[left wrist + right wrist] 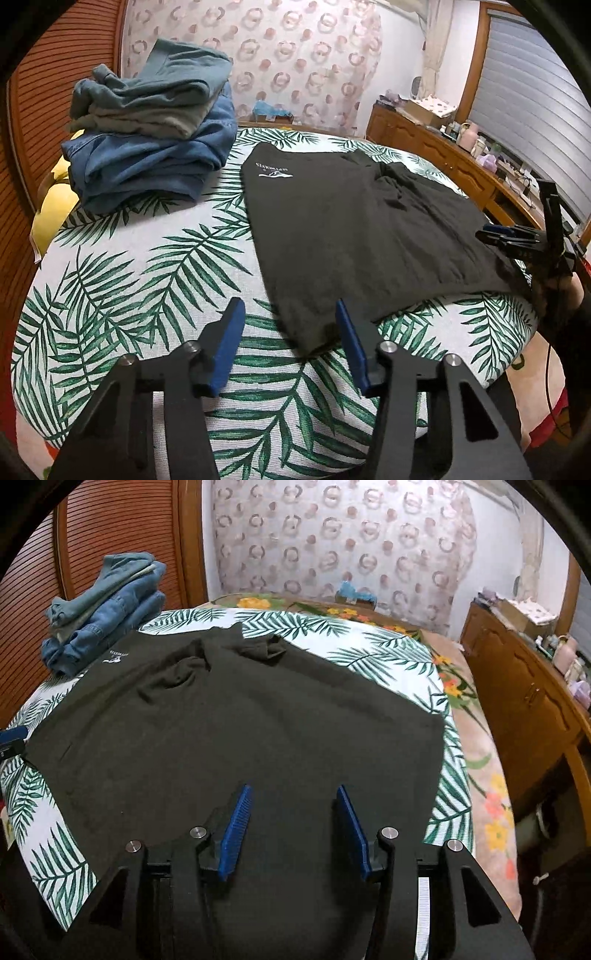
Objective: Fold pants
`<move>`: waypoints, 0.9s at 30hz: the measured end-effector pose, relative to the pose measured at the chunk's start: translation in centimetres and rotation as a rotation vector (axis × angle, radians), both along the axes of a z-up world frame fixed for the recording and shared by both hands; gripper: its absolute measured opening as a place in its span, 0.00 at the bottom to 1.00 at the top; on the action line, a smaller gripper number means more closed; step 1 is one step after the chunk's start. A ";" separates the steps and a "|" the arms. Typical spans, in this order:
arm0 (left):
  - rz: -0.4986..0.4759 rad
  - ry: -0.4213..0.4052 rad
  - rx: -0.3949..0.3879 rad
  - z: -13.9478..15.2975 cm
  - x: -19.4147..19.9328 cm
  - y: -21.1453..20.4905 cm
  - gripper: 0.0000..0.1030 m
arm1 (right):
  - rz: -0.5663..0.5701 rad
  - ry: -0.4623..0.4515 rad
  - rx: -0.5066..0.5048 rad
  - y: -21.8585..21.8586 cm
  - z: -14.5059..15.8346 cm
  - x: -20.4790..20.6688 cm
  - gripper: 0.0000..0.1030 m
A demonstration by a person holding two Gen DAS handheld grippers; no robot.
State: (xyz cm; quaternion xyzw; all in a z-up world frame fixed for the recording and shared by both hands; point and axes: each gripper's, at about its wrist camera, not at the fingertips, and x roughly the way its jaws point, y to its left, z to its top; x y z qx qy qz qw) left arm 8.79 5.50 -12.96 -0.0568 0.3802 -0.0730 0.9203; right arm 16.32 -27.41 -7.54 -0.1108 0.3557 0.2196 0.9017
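Observation:
Dark shorts-like pants with a small white logo lie spread flat on the palm-leaf sheet; they also fill the right wrist view. My left gripper is open and empty, its blue pads straddling the pants' near left corner just above the sheet. My right gripper is open and empty, hovering over the near edge of the pants. It also shows in the left wrist view at the pants' right edge. The left gripper's tip shows at the left edge of the right wrist view.
A stack of folded jeans and grey-blue clothes sits at the far left of the bed, also in the right wrist view. A wooden dresser with clutter runs along the right. A louvred wooden door stands behind the stack.

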 end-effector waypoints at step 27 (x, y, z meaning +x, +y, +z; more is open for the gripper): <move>-0.123 -0.005 0.100 4.0 2.0 -3.7 0.03 | -0.007 0.008 0.064 -0.9 0.5 0.0 0.49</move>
